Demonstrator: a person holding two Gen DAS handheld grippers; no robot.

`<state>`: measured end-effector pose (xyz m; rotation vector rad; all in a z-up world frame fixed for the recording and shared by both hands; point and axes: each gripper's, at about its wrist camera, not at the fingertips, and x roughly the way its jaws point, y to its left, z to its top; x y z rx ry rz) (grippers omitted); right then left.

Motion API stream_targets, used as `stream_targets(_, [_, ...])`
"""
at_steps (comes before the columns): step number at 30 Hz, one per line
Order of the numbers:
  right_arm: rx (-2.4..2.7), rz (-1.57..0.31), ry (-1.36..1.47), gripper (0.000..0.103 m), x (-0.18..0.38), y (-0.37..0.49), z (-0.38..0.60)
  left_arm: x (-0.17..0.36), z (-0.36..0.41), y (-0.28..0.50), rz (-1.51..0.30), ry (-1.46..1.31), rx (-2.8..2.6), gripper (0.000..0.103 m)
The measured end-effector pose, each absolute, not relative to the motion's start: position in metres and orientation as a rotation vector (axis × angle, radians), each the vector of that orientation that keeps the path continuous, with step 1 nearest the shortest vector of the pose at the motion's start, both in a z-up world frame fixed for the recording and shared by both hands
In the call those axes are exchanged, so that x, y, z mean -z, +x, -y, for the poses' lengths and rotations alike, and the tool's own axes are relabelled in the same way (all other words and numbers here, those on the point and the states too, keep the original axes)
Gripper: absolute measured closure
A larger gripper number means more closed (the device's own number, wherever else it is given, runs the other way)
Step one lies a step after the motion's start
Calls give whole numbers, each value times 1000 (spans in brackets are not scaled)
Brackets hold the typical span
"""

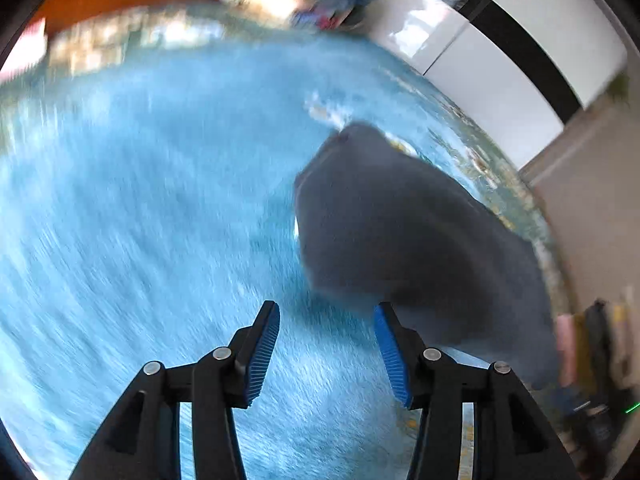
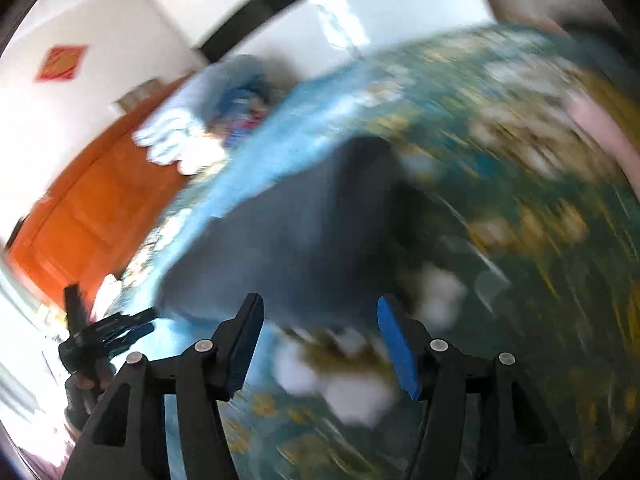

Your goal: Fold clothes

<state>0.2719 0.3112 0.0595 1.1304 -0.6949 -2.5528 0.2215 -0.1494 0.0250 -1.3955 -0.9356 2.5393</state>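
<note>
While both frames blur, the left gripper [image 1: 326, 354] and right gripper [image 2: 318, 346] gape apart, holding nothing. Just beyond them a grey garment [image 1: 400, 232] lies on the blue bedspread [image 1: 140, 200]; soft and light, probably best pinched at its near corners.

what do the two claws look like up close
Both match: the left claw and right claw have black angular linkage arms with round silver pivot pins and two fingers faced with ribbed blue pads. No cables or sleeves show.
</note>
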Motion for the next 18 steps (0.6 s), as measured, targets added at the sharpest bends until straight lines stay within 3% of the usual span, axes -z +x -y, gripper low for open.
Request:
stream_targets(6, [2500,833,1194,42,-36,290,-322,3,154,201,1360,-1246,-2255,48])
stream_targets(18, [2485,802,1208,42,-30,308,-316,5,143,183,1471,-1150,-2234,44])
